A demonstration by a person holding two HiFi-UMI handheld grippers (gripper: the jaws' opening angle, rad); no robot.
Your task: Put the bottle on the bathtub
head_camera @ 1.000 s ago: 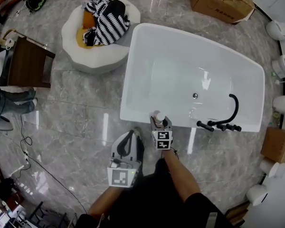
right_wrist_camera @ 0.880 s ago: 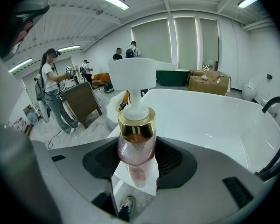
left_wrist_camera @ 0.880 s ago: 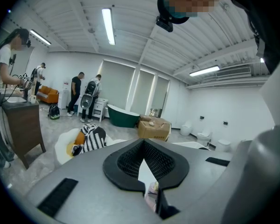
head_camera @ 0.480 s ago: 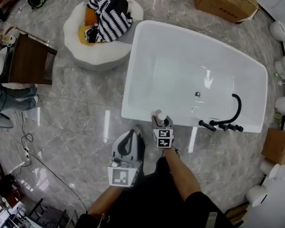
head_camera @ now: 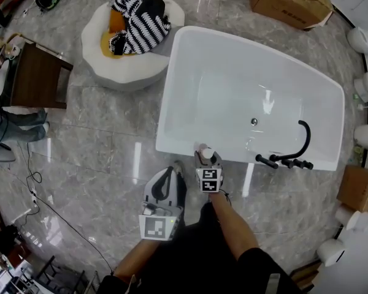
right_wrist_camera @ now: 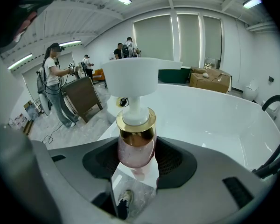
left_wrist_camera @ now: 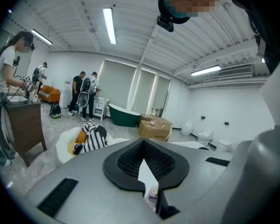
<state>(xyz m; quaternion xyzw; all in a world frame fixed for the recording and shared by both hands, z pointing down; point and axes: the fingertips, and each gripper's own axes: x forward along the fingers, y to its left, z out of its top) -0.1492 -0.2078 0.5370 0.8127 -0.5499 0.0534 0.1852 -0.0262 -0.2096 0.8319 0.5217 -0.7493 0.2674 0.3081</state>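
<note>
1. The right tongs (head_camera: 207, 157) are clamped on the bottle (right_wrist_camera: 136, 146), a pink one with a gold collar and a white pump. The pads grip its body and it stands upright between them.
2. The left tongs (head_camera: 172, 175) hang back beside and behind the right tongs, over the floor (head_camera: 98, 139). They are closed down to a sliver with nothing in them.
3. The step in hand looks like the placing itself. The bottle is at the near rim of the bathtub (head_camera: 221, 97), which opens out just ahead of the right tongs.
4. I cannot tell whether the bottle's base already touches the rim or sits a little above it.
5. The next move, as I judge it, calls for three things:
   - settling the base flat on the rim;
   - opening the tongs gently;
   - drawing straight back so the pump is not knocked.
   The rim is narrow, so a bottle set off-centre could tip into the tub or onto the floor.
6. The head view shows the layout. The black tap (head_camera: 294, 149) is on the same rim, off to the right of the right tongs and well clear of the bottle.
7. The right gripper view shows the grip on the glass. Under the bottle it shows a strip of white rim, then floor and a shoe (right_wrist_camera: 125, 197). It also shows people (right_wrist_camera: 53, 85) standing across the room.
8. The left gripper view alone shows how nearly shut the left tongs are, with only a slit of white tub between the pads.
</note>
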